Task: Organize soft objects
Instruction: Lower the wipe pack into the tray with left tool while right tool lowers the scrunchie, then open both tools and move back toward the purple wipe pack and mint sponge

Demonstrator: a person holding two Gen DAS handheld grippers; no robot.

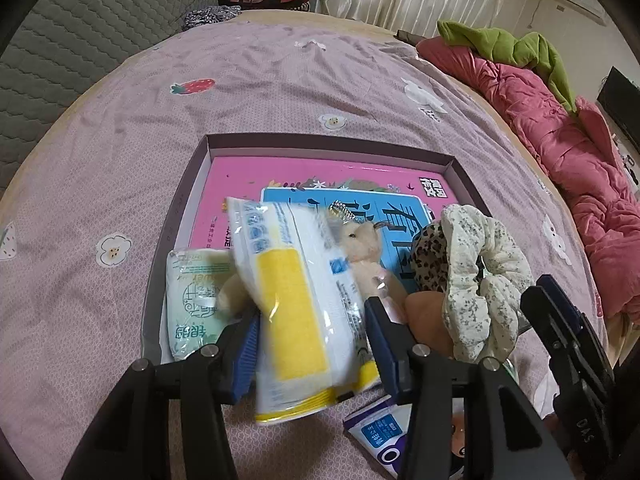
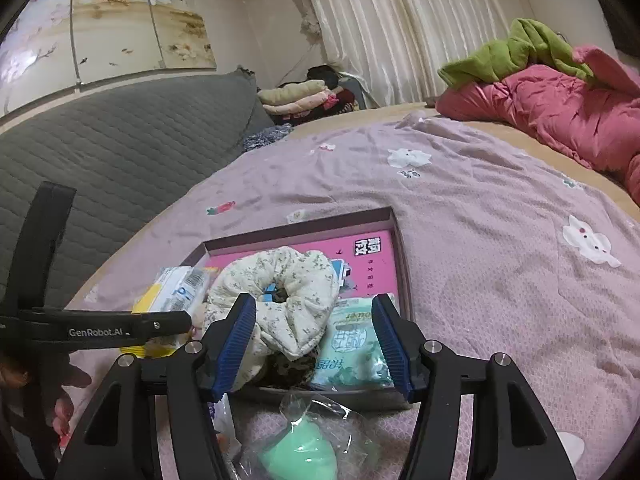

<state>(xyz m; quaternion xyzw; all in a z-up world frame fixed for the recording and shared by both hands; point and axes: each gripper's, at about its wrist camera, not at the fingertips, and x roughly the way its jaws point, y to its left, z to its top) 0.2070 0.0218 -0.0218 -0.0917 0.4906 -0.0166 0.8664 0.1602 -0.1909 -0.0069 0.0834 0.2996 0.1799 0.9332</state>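
My left gripper point(image 1: 312, 320) is shut on a yellow and white wrapped sponge pack point(image 1: 296, 300) and holds it over the near edge of a shallow purple box point(image 1: 332, 142) on the bed. In the box lie a pink book point(image 1: 256, 184), a green tissue pack point(image 1: 192, 300), a small plush toy point(image 1: 360, 248), a leopard scrunchie point(image 1: 430, 256) and a floral white scrunchie point(image 1: 480, 272). My right gripper point(image 2: 314, 340) is open over the floral scrunchie point(image 2: 280, 288) and green tissue pack point(image 2: 356, 344). A mint green sponge in clear wrap point(image 2: 304, 448) lies on the bed below it.
The bed has a pink sheet point(image 1: 280, 92) with flower prints. A pink quilt point(image 1: 560, 148) with a green garment point(image 1: 516, 46) lies at the right edge. A grey headboard point(image 2: 120, 140) and folded clothes point(image 2: 300, 98) stand behind. A white and blue packet point(image 1: 380, 432) lies by the left gripper.
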